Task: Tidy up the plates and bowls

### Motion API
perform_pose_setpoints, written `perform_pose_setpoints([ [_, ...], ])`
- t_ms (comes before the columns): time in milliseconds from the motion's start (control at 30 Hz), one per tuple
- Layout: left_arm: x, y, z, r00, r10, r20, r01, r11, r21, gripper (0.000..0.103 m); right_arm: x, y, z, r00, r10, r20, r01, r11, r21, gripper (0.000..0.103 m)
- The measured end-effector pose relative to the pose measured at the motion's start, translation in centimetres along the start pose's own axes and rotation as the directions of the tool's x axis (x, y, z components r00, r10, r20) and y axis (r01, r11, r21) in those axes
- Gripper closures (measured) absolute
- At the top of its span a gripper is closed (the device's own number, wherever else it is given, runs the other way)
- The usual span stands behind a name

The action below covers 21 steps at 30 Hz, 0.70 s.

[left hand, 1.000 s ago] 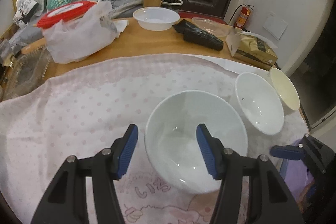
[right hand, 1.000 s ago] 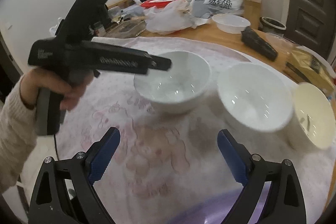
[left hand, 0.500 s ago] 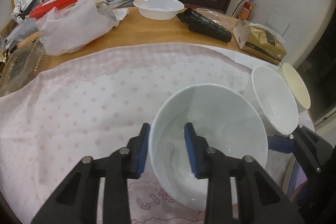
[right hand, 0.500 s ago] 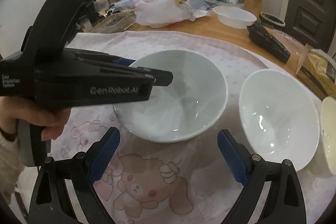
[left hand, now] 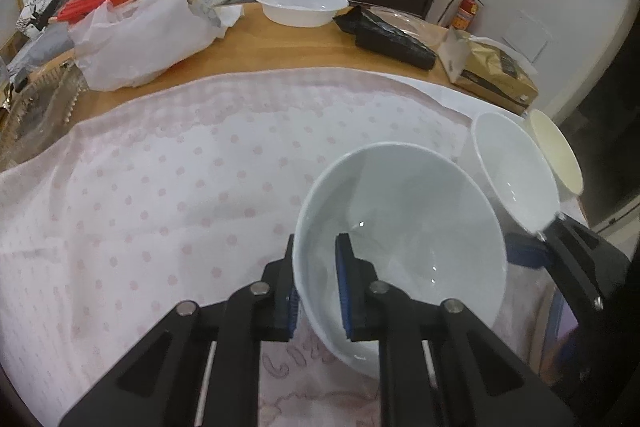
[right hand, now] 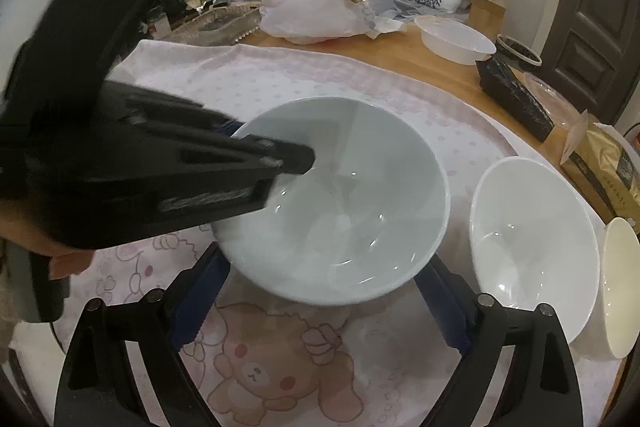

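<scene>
My left gripper is shut on the near rim of a pale blue-white bowl, one finger inside and one outside. The bowl is tilted and looks lifted off the pink cloth. In the right wrist view the same bowl sits between the open fingers of my right gripper, with the left gripper clamped on its left rim. A second white bowl stands to its right, and a cream bowl beyond that.
On the bare wooden table at the back stand a white plastic bowl, a white plastic bag with a red lid, a black packet and a gold packet. A glass tray lies at the far left.
My left gripper closed on the pale bowl's rim, then raised and tilted it toward the right. The right gripper moved in until its open fingers straddle the bowl.
</scene>
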<state>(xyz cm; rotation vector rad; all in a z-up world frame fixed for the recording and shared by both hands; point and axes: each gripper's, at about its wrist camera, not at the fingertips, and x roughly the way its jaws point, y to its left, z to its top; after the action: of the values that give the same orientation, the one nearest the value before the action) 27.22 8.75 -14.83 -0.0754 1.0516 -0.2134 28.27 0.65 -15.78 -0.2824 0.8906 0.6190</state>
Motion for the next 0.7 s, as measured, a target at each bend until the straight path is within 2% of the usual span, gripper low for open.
perform_pose_setpoints([
  [67, -0.4, -0.3, -0.4, 1.000, 0.020, -0.009, -0.020, 1.000, 0.022, 0.090, -0.2, 0.2, -0.2, 1.000, 0.023, -0.003, -0.023, 1.000, 0.000, 0.014],
  [167, -0.8, -0.2, -1.1, 1.000, 0.015, -0.023, -0.015, 1.000, 0.024, 0.089, -0.3, 1.0, -0.5, 1.000, 0.012, -0.011, -0.012, 0.999, -0.032, 0.015],
  [267, -0.9, 0.2, -1.5, 0.999, 0.010, -0.033, -0.009, 1.000, 0.018, 0.089, -0.5, 1.3, -0.7, 0.999, 0.034, -0.018, -0.035, 0.999, -0.034, 0.015],
  [567, -0.4, 0.6, -1.1, 1.000, 0.017, -0.003, -0.017, 1.000, 0.010, 0.090, 0.8, 2.1, -0.2, 0.998, -0.040, -0.041, 0.036, 0.995, -0.096, 0.013],
  [700, 0.1, 0.3, -0.9, 0.999, 0.043, -0.008, -0.043, 0.999, 0.015, 0.090, 1.4, 2.3, 0.1, 0.997, -0.057, -0.058, 0.050, 0.993, -0.109, 0.013],
])
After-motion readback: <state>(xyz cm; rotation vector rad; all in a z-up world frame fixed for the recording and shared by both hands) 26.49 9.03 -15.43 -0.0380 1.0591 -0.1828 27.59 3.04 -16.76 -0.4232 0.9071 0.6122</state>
